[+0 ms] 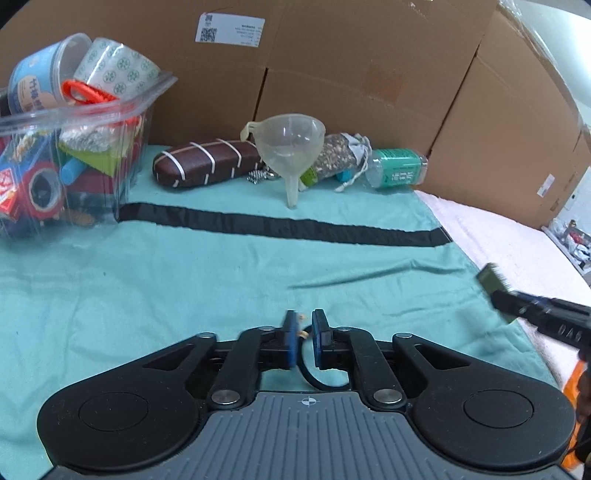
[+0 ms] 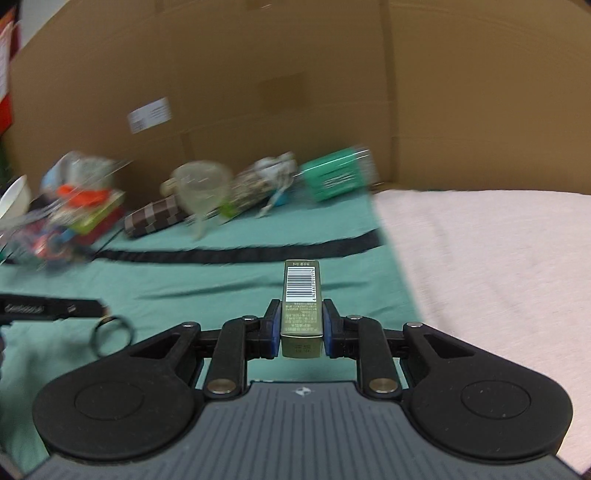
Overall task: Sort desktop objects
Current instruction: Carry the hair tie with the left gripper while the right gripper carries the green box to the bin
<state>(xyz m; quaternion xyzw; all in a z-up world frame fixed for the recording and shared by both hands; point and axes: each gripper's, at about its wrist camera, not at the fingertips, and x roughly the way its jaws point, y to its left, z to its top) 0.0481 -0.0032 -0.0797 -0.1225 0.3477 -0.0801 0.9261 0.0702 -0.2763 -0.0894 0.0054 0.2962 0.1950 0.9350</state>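
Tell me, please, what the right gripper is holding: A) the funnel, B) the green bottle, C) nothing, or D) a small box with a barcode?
D: in the right wrist view the right gripper has its pads pressed on both sides of a small olive box with a barcode on top, while the funnel and the bottle lie by the cardboard wall.

Cardboard boxes [image 1: 332, 74] span ten to two o'clock, white label [image 1: 229, 28] at eleven. Teal cloth [image 1: 184, 266] with black stripe [image 1: 280, 225] centre; pink towel [image 2: 487, 258] at three.
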